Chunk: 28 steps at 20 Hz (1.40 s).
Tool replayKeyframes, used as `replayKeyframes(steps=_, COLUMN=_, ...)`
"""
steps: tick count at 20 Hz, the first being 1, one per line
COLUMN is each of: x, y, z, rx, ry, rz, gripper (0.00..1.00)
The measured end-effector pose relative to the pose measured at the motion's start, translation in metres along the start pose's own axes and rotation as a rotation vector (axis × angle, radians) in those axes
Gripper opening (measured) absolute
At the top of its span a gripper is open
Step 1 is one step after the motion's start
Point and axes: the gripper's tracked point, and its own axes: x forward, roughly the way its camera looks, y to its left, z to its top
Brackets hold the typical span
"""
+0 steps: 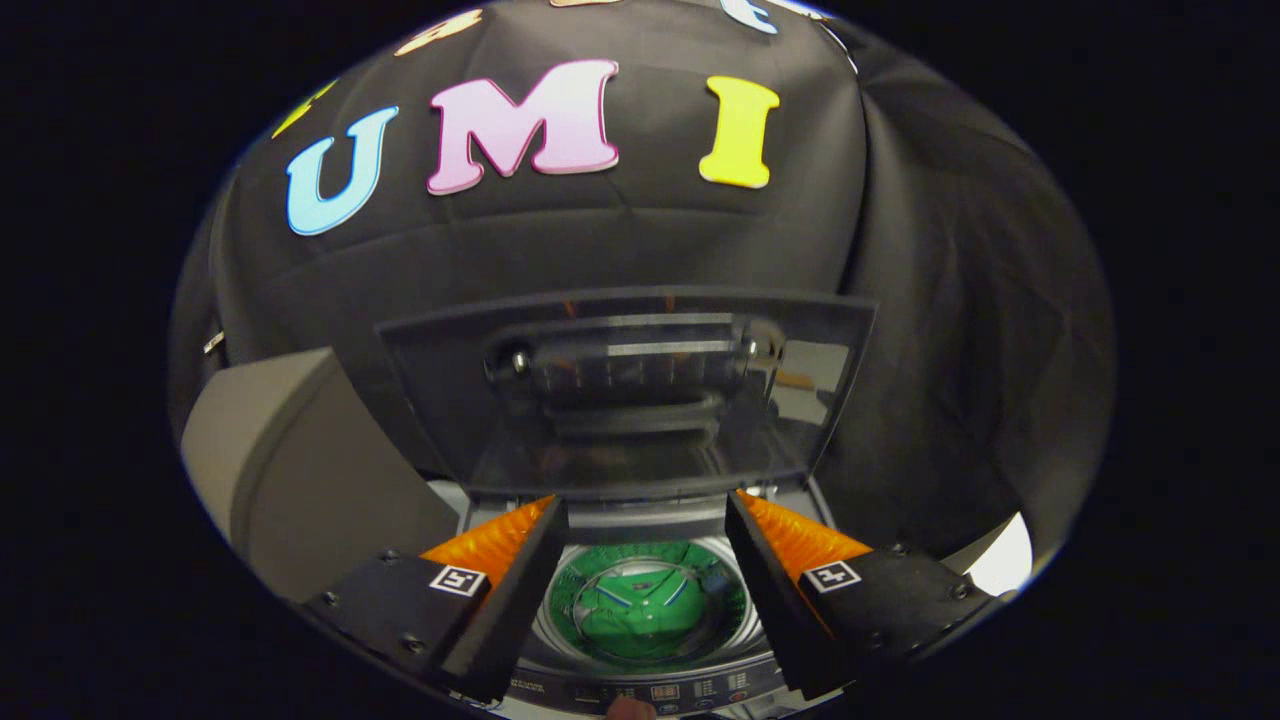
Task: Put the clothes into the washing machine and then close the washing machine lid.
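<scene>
A top-loading washing machine [640,690] sits below me, its round drum showing between my fingers. A green garment [645,610] with a collar lies inside the drum. The machine's dark see-through lid [625,395] stands raised upright just beyond my fingertips. My gripper [645,510] is open above the drum, with nothing held between its fingers. The control panel [660,692] runs along the machine's near edge.
A grey boxy object [300,470] stands beside the machine on the left-finger side. Black cloth walls close in behind the lid and on the right-finger side. A fingertip [630,708] of a person shows at the control panel.
</scene>
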Motion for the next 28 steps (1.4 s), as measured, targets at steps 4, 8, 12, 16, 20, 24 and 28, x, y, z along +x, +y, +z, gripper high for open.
replayKeyframes(steps=4, x=-0.012, y=0.002, z=0.055, rx=0.011, ry=-0.083, rz=0.018, gripper=0.99)
replayKeyframes(steps=8, x=-0.014, y=0.006, z=0.091, rx=-0.002, ry=-0.115, rz=0.030, gripper=0.99)
replayKeyframes(steps=12, x=0.006, y=0.010, z=0.109, rx=0.028, ry=-0.113, rz=0.036, gripper=0.99)
replayKeyframes(steps=16, x=0.027, y=0.017, z=0.122, rx=0.059, ry=-0.106, rz=0.048, gripper=0.99)
replayKeyframes(steps=20, x=0.049, y=0.018, z=0.128, rx=0.072, ry=-0.086, rz=0.052, gripper=0.99)
replayKeyframes(steps=24, x=0.078, y=0.018, z=0.117, rx=0.057, ry=-0.032, rz=0.043, gripper=0.99)
replayKeyframes(steps=28, x=0.094, y=0.016, z=0.106, rx=0.029, ry=-0.007, rz=0.028, gripper=0.99)
